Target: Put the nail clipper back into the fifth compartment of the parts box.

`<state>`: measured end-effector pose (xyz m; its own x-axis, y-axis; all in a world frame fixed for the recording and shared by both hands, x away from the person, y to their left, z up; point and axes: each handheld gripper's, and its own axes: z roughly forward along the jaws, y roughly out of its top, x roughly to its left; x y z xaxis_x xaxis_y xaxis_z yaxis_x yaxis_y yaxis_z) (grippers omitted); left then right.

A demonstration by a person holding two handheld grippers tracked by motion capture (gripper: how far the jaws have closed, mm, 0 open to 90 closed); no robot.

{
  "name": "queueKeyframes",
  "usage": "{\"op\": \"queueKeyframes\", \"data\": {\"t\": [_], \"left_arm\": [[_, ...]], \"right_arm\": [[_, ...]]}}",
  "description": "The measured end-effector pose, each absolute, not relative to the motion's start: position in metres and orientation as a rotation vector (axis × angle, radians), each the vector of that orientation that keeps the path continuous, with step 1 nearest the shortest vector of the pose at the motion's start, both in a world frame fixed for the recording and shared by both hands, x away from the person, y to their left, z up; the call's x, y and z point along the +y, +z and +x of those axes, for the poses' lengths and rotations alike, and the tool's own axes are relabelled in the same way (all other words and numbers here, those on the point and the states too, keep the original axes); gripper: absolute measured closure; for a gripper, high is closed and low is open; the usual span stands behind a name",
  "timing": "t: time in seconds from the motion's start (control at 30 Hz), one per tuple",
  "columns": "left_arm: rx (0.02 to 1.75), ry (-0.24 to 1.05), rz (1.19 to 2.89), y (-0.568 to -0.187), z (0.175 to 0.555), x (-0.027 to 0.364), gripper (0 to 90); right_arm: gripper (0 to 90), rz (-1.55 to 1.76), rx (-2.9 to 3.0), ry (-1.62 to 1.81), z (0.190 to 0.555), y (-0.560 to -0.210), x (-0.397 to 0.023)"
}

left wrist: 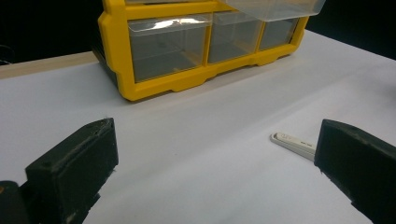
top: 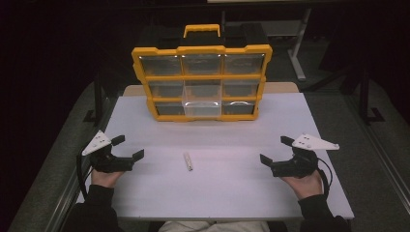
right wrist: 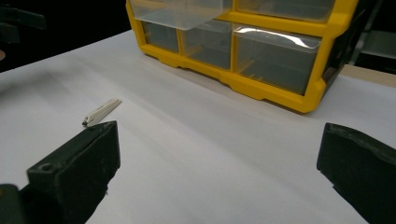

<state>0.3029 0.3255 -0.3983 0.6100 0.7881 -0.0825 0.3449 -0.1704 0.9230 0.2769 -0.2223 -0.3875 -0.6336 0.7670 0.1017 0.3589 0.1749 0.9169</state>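
A yellow parts organiser [top: 201,77] with clear drawers stands upright at the back of the white table [top: 217,188]. Its middle drawer [top: 201,107] is pulled out toward me. A small white clip-like piece [top: 187,161] lies flat at the table's middle. My left gripper [top: 128,147] rests at the left edge, open and holding nothing. My right gripper [top: 275,150] rests at the right, also open and holding nothing. In the left gripper view the white piece [left wrist: 294,143] lies by the right jaw, and the organiser [left wrist: 196,44] stands beyond. In the right gripper view the piece [right wrist: 100,112] lies above the left jaw.
The organiser's yellow handle [top: 201,30] sticks up at its top. Dark floor and table legs [top: 297,53] lie behind the table. Bare white surface spreads between both grippers and the organiser [right wrist: 243,46].
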Motion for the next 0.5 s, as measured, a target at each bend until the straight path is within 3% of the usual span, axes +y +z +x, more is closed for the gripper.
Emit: {"op": "queueKeyframes", "data": {"t": [0.5], "left_arm": [[0.934,0.522,1.771,-0.399,0.303,0.325,0.0]], "right_arm": [[0.0,1.072,2.176,1.393,0.286,-0.395,-0.204]]}}
